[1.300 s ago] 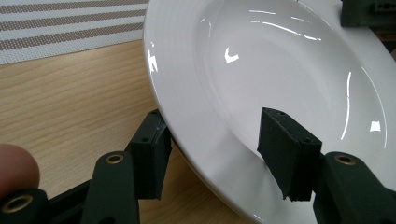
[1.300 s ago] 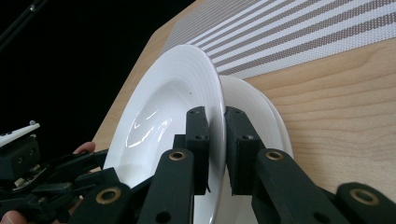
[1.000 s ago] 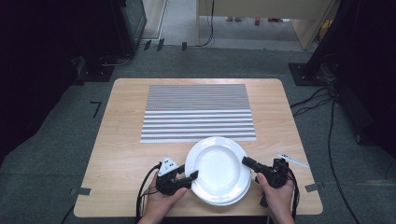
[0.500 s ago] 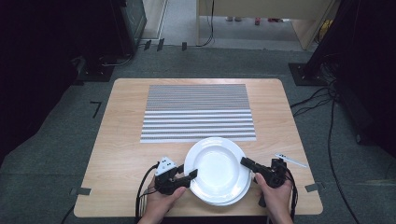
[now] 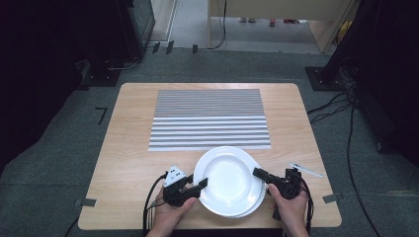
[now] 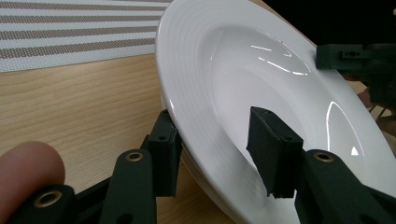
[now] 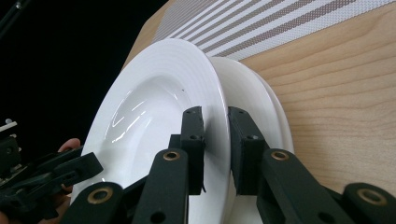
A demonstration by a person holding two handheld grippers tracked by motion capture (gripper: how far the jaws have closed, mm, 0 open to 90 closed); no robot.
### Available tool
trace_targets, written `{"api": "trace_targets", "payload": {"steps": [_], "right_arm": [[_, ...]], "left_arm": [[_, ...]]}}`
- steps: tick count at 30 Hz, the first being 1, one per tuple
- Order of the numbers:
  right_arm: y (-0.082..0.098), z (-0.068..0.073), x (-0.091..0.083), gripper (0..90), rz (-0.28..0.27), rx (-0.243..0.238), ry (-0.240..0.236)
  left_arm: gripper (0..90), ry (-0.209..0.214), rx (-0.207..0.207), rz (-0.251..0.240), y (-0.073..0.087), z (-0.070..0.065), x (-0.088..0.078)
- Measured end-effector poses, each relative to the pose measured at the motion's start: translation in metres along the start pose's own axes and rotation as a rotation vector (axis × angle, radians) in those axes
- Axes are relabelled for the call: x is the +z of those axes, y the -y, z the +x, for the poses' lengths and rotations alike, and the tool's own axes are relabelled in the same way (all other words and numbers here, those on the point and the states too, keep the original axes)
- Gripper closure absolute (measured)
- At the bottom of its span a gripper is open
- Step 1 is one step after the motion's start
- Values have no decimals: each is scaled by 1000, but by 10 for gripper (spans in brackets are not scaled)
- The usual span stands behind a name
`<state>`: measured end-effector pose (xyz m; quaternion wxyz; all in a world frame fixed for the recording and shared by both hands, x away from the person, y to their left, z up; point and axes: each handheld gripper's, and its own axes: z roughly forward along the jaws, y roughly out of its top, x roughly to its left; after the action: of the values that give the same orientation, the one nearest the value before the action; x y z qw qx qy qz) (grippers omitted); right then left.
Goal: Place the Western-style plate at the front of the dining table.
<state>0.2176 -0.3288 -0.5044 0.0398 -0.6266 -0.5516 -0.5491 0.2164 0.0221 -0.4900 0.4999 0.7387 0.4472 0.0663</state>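
Left hand-held gripper (image 6: 215, 149) has been closing around the empty top plate's (image 5: 227, 175) rim; right hand-held gripper (image 7: 215, 140) clamps it.

A grey-and-white striped placemat (image 5: 210, 118) lies flat across the far middle of the light wooden desk (image 5: 128, 148). A small pen-like object (image 5: 305, 170) rests near the desk's right edge. Black cables (image 5: 341, 106) trail over the grey carpet (image 5: 74, 163) around it.
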Motion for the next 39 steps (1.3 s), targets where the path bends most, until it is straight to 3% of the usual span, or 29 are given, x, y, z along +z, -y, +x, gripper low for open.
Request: {"api": "trace_targets", "payload": {"steps": [18,39], "right_arm": [[3,4,1,779,25,5,-5],[4,9,0,760,34,-46,7]], "left_arm": [[620,-5,-26,-13,-3,3,-4],[652,27,-53,-17,-4,7,-6]]}}
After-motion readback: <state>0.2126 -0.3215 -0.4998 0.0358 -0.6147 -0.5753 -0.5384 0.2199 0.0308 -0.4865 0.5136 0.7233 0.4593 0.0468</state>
